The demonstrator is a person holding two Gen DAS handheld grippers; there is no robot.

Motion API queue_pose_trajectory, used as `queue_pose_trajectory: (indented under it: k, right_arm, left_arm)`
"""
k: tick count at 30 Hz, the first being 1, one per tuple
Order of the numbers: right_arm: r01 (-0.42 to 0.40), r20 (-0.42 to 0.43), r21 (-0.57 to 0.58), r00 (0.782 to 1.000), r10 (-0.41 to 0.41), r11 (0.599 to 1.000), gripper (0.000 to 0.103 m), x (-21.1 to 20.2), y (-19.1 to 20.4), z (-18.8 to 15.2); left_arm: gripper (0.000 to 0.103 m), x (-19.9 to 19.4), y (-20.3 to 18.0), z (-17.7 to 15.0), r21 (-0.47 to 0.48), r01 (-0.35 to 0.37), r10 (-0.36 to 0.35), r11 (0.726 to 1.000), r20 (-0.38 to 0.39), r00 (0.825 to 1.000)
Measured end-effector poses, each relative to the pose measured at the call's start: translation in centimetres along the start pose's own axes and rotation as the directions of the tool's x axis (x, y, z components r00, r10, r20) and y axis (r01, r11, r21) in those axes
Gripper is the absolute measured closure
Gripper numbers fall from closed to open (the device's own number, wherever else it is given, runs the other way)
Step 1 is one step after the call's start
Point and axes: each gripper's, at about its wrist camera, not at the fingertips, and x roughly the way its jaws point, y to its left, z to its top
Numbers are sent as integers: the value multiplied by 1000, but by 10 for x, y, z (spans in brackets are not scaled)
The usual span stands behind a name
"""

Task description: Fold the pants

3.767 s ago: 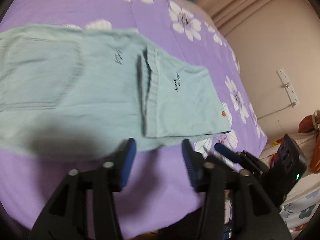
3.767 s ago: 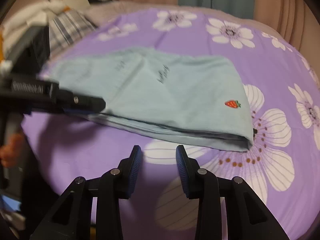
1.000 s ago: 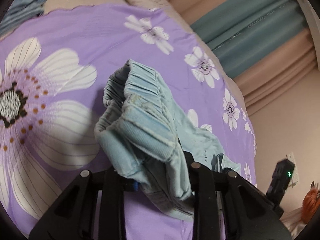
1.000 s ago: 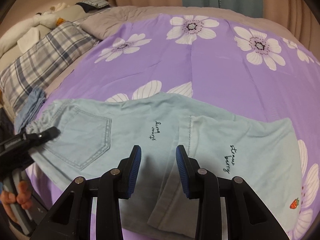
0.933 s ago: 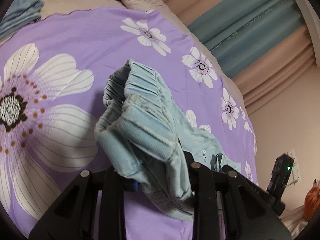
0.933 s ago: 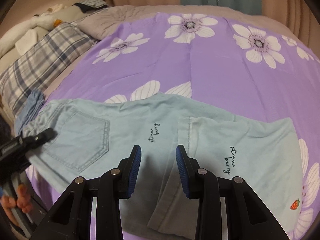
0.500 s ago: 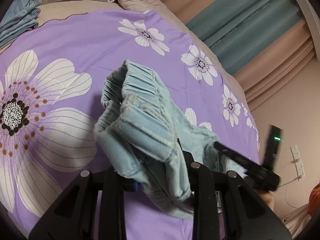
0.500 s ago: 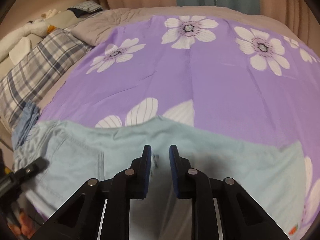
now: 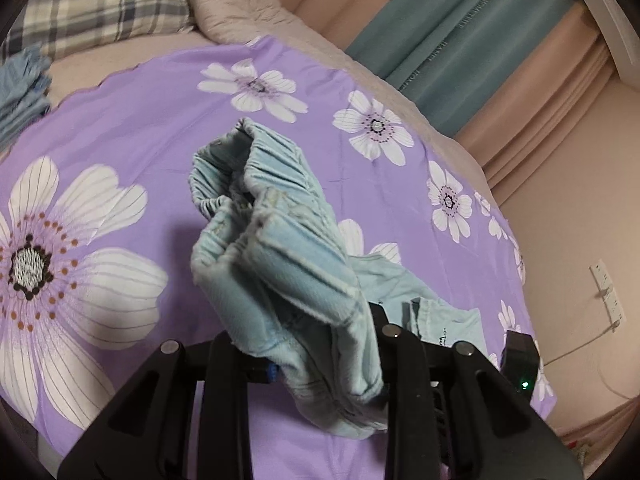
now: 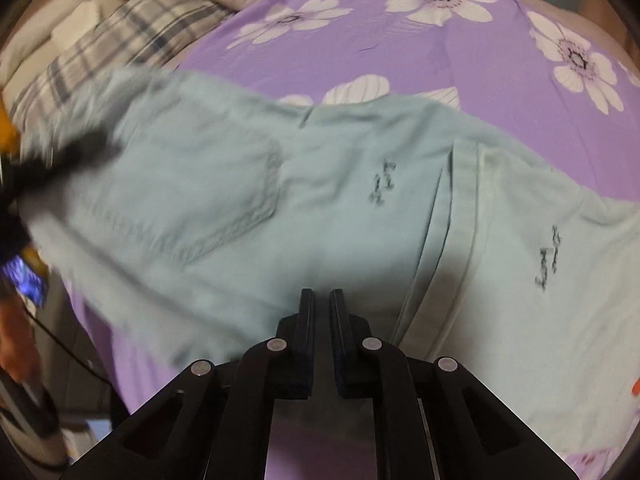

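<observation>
Blue pants [image 9: 280, 264] waistband clamped in left fingers [image 9: 224, 356]; right fingers [image 10: 306, 320] just closing, nearly together above fabric.

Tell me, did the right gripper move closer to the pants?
Yes. The right gripper dropped onto the pants; its jaws have just been closing on the fabric, and less purple sheet shows.

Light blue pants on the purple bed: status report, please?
Left gripper shut on the light blue pants' bunched waistband. Right gripper jaws just closing at the near edge; grip unclear. Nothing in the way.
</observation>
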Motion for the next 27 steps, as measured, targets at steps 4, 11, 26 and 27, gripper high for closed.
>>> queue_pose_trajectory:
  k: [4,11,26,27]
  right_arm:
    - [-70,18,72,997,69,995,92,-6,-11,-4]
    - [-284,254,289,943,213,914,86,-59,-77,-26]
    - [-783,656,458,617,435,420,26,-69,-160,-75]
    - [-788,659,461,612,437,409,26,-69,-160,-74]
  left_arm:
    - [77,-9,-28,4,79,3,-4,997,17,1000]
    - [77,-6,-89,-6,240,62,-63,969,-4,998]
    - [48,81,-161,-74,419,168,-52,893,-275,960]
    - [44,83,-163,-77,429,171,-48,887,-282,958]
